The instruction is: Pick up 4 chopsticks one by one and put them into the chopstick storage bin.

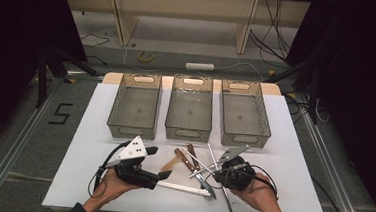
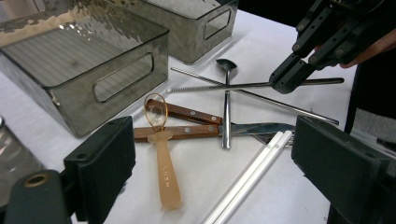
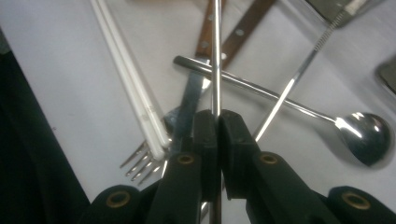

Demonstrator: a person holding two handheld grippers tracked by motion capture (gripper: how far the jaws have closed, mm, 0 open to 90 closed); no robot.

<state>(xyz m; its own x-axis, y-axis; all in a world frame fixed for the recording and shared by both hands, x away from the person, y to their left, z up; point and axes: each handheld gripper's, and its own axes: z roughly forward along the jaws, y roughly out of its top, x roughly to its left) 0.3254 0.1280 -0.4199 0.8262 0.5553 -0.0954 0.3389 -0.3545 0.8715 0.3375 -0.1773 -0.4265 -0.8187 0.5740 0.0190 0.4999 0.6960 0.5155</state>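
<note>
Chopstick of thin bright steel [image 3: 216,51], one of the long metal rods in the cutlery heap, is the piece in hand: the right gripper [image 3: 217,122] has its black jaws pinched together on it, and the rod runs straight out between the pads, away from the camera. In the left gripper view that same right gripper [image 2: 286,80] grips the rod near one end, so most of its length reaches out past the jaws, crossing over the steel spoon [image 2: 227,100] and a second plain steel rod [image 2: 261,99]. Its long axis lies roughly level, so it should be lifted clear of the heap before it is swung towards a bin.

From the high view the three smoky-grey clear plastic bins [image 1: 191,108] stand in a row beyond the heap, farther from the person; the right gripper [image 1: 228,165] is the nearer one to the right-hand bin [image 1: 242,112].

The left gripper [image 2: 212,175] stands wide and holds nothing; between its jaws lie the amber translucent plastic spoon [image 2: 162,154], two wooden-handled knives [image 2: 187,122] and a pair of white plastic chopsticks [image 2: 252,175], none touched.

Raised letters run along the amber spoon's handle, too small to read surely. A black "5" [image 1: 60,113] is marked on the floor left of the white table [image 1: 293,143].
</note>
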